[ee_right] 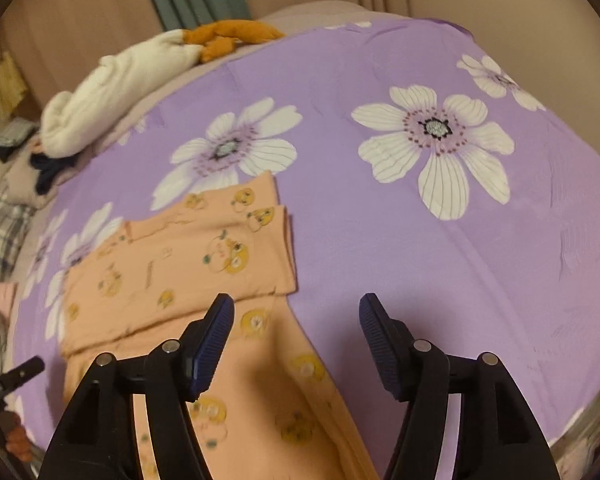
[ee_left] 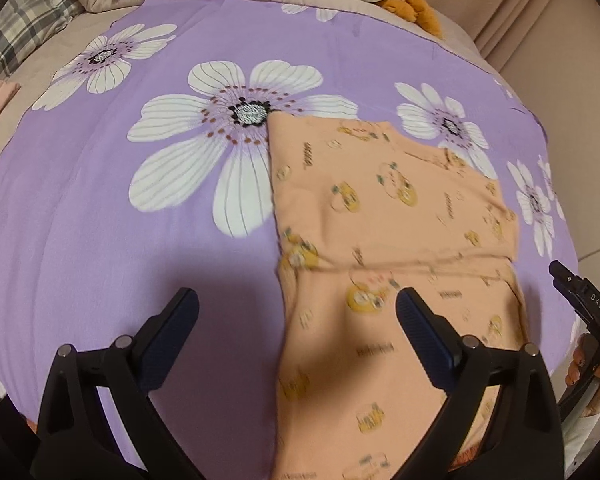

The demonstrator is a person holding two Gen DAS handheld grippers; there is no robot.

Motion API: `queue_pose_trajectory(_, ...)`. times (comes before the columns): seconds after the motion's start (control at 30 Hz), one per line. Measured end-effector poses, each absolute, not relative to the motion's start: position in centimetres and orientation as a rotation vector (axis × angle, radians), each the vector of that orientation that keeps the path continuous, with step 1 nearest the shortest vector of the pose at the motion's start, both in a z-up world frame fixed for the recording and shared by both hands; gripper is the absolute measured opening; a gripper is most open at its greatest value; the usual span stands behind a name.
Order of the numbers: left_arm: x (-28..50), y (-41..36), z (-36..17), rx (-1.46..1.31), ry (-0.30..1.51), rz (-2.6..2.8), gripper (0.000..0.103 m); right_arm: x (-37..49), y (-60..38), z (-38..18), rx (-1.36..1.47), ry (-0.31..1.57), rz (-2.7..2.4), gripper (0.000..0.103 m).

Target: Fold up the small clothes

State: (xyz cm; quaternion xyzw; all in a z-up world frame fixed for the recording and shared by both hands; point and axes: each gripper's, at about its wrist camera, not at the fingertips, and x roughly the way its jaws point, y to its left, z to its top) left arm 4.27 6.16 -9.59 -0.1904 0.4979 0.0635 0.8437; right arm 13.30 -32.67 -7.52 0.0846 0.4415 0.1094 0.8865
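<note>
Left to right across the bed: the left gripper (ee_left: 298, 312) hangs above the purple flowered sheet (ee_left: 100, 240), jaws wide apart and nothing between them; its left finger sits over bare sheet, its right finger over the near part of the peach printed garment (ee_left: 380, 208). The garment lies flat on the sheet, right of the big white flower (ee_left: 236, 140), with one fold already laid: a doubled upper panel whose edge runs crosswise over a longer single layer that trails toward the camera and the near edge of the bed. In the right wrist view the same garment (ee_right: 180, 264) lies left of centre, and the right gripper (ee_right: 296, 320) is also open and empty, left finger above the cloth's right border, right finger above bare sheet. Risks, as judgement: the frames are motion-blurred, so pad placement for the next pinch may be off; a pinch taken too deep could catch the sheet with the cloth and drag it into the fold. If the two grippers grab the near layer at uneven heights, the next fold will likely land skewed and its edges will not match. The upper panel is loose and could slide if the lower layer is tugged. Pile of white and orange fabric (ee_right: 120, 80) at the far side sits well apart, no interference expected.
</note>
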Motion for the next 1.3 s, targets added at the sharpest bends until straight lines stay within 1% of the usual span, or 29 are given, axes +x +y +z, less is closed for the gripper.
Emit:
queue_pose_trajectory(0.2,1.2,4.2,-10.0,-0.379,1.065,0.104,0.099,10.3,-34.3,-7.7,0.143,0.916,0.277,0.065)
queue_pose_trajectory(0.53,-3.5,2.3,-13.0,-0.414,1.076,0.062,0.097,5.4,-36.5,-11.1,0.137,0.954,0.301,0.065)
queue_pose_trajectory(0.77,-5.6,2.2,-13.7,-0.456,1.051,0.038,0.092,2.8,-36.9,-13.3,0.134,0.999,0.312,0.065)
queue_pose_trajectory(0.83,-6.0,1.9,-14.0,-0.448,1.054,0.029,0.088,2.3,-36.9,-13.6,0.122,1.004,0.304,0.065)
queue_pose_trajectory(0.9,-6.1,1.7,-14.2,-0.419,1.065,0.037,0.077,1.7,-36.8,-13.8,0.100,1.007,0.301,0.065)
queue_pose_trajectory(1.0,-6.7,1.7,-14.2,-0.418,1.061,0.025,0.070,0.8,-37.0,-14.0,0.104,1.010,0.314,0.064)
queue_pose_trajectory(1.03,-6.8,1.8,-14.4,-0.438,1.061,0.010,0.069,0.7,-36.9,-14.2,0.102,1.011,0.318,0.061)
queue_pose_trajectory(1.07,-6.9,1.8,-14.5,-0.452,1.060,-0.001,0.064,0.6,-36.8,-14.3,0.094,1.011,0.322,0.058)
queue_pose_trajectory(1.1,-7.0,1.7,-14.5,-0.462,1.061,-0.014,0.055,0.5,-36.6,-14.4,0.081,1.008,0.323,0.058)
queue_pose_trajectory(1.17,-6.9,1.4,-14.8,-0.506,1.065,-0.052,0.044,0.4,-36.3,-14.7,0.066,0.997,0.326,0.057)
queue_pose_trajectory(1.2,-6.8,1.2,-14.9,-0.509,1.062,-0.057,0.041,0.5,-36.3,-14.7,0.071,0.992,0.328,0.056)
queue_pose_trajectory(1.23,-6.7,0.9,-14.9,-0.482,1.057,-0.038,0.037,0.5,-36.4,-14.7,0.082,0.987,0.330,0.051)
queue_pose_trajectory(1.27,-6.6,0.6,-15.0,-0.450,1.054,-0.019,0.023,0.6,-36.4,-14.7,0.094,0.983,0.337,0.044)
queue_pose_trajectory(1.3,-6.6,0.6,-15.0,-0.432,1.049,-0.005,0.016,0.8,-36.4,-14.7,0.106,0.978,0.345,0.041)
